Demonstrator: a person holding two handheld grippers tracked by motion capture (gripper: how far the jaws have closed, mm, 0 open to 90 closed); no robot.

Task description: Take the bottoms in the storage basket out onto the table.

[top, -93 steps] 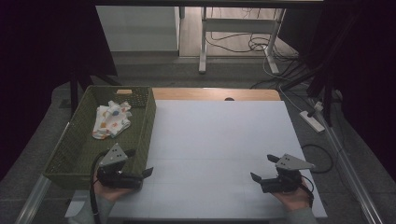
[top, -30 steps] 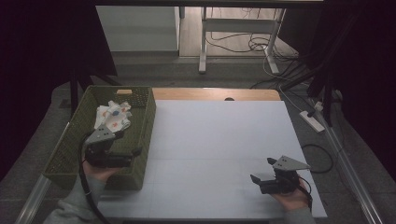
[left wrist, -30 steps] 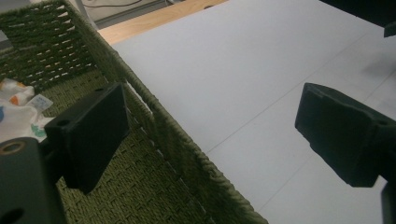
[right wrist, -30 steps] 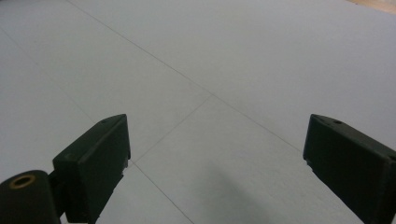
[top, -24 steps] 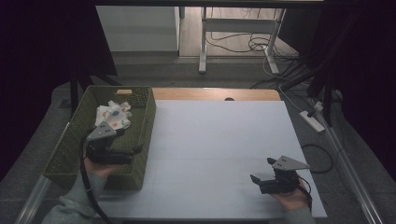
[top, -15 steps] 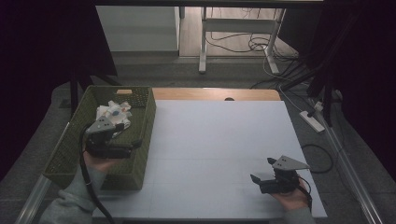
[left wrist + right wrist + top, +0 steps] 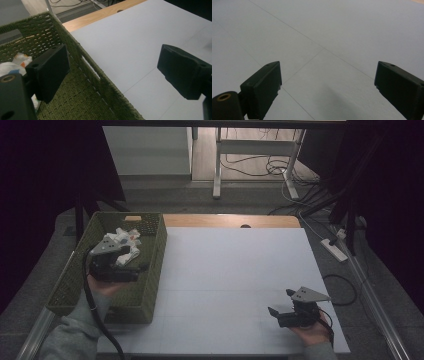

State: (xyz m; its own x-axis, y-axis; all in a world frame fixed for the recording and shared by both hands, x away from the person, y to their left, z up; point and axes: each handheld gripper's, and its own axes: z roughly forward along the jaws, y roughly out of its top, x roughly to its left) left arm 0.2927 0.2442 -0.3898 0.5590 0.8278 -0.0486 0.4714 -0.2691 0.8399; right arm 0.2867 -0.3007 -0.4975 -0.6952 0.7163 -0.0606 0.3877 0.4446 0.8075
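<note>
1. The basket (image 7: 150, 270) was a rectangular bin of coarse olive-green weave with small slots along its upper wall; it stood at the left edge of the table, its long side running away from the person.
2. A crumpled white bundle (image 7: 125, 240) with orange and blue marks lay inside the basket toward its far end; it looked soft, like cloth or wrappers, but I could not tell which.
3. The left gripper (image 7: 137, 268) hung over the basket, just beside the bundle. Its blocky matte-black jaws stood wide apart with nothing between them; in the left gripper view they straddled the basket's right wall (image 7: 100, 82).
4. The right gripper (image 7: 280, 307), topped by a grey three-cornered plate, sat low over the near right corner of the table, jaws spread wide and empty.
5. The table (image 7: 240, 265) carried a smooth, pale grey-white sheet crossed by faint thin lines; a bare wooden strip (image 7: 220, 220) showed at its far edge.
6. Beyond lay grey floor, white desk legs (image 7: 216, 180), tangled cables and a power strip (image 7: 334, 249), with dark surroundings.
</note>
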